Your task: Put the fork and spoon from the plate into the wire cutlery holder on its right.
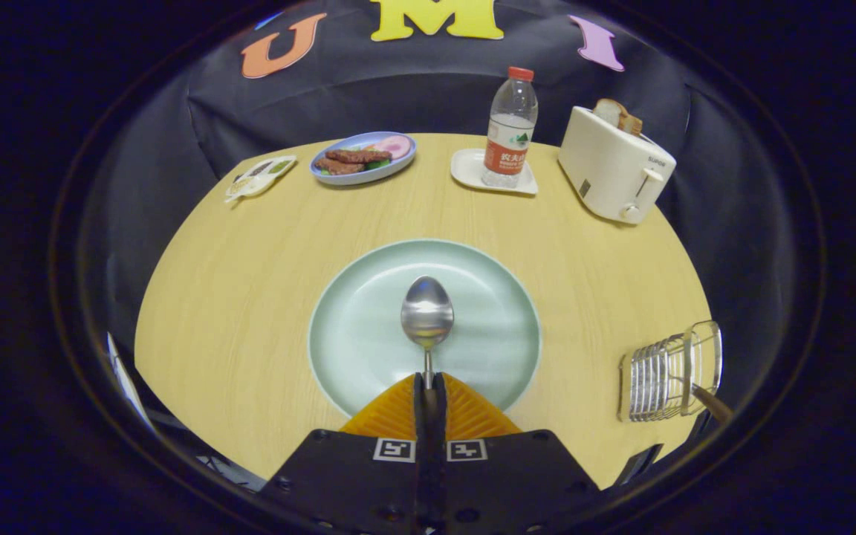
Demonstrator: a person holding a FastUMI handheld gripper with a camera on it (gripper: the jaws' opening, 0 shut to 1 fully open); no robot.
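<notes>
**Spoon pinched by its handle above the plate**

My gripper (428, 380) is closed on the spoon (427, 312): both orange fingers (391, 412) press together on the thin handle, and the bowl sticks out just ahead of the fingertips, over the middle of the pale green plate (354, 297). I cannot tell whether the spoon's bowl touches the plate or hangs just above it.

The wire cutlery holder (666, 375) stands off to the right of the plate, near the table (235, 282) edge, well apart from my fingers. Something brown and slim pokes out at the holder's far right side; it is too cut off to name.

Beyond the plate, a water bottle (511, 126) with an orange label stands on a small white tray (472, 172); the label's writing is too small to read. The white toaster (614, 163) beside it holds bread (617, 115) and bears a short brand word I cannot make out. A blue dish of food (362, 156) sits further left.
</notes>
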